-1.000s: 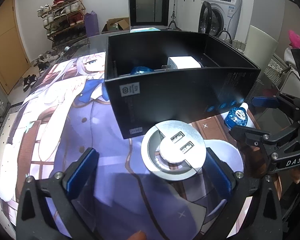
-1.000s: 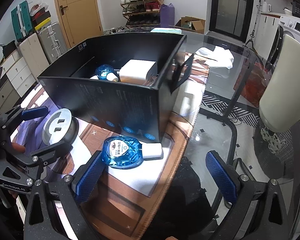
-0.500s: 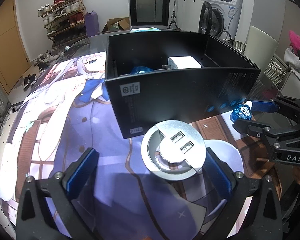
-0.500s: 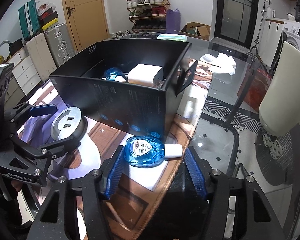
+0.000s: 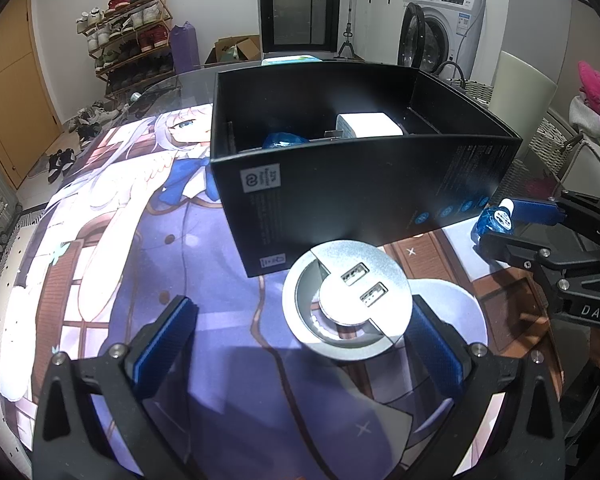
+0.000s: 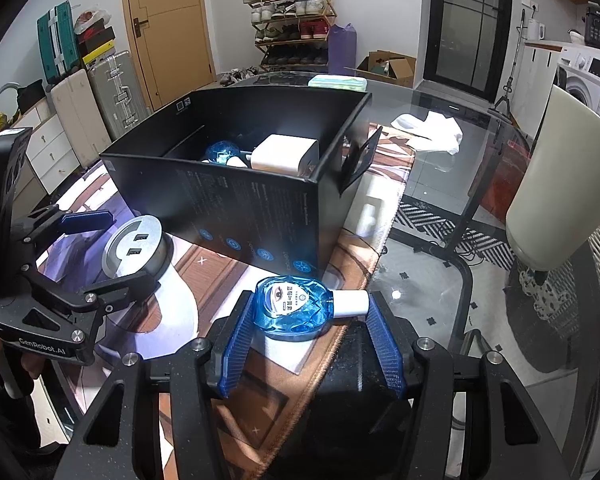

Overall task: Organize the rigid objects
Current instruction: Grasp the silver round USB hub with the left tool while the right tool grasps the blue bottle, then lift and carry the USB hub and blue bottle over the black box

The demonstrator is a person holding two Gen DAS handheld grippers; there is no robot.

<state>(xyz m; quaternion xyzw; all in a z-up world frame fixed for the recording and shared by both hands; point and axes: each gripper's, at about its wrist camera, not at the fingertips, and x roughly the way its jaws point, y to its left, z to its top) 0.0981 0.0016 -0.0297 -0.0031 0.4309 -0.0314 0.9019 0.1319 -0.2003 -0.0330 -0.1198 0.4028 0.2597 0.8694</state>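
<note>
R hand-held gripper (image 6: 310,344) just clamped onto bottle (image 6: 290,308); L one (image 5: 300,344) stays released round USB puck (image 5: 346,298)—I box (image 6: 236,184) bottle next.

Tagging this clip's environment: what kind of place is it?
Most likely a home, a living or entry area with laundry nearby: a washing machine, a shoe rack full of shoes, and suitcases by a wooden door. Work happens on a glass table.
</note>
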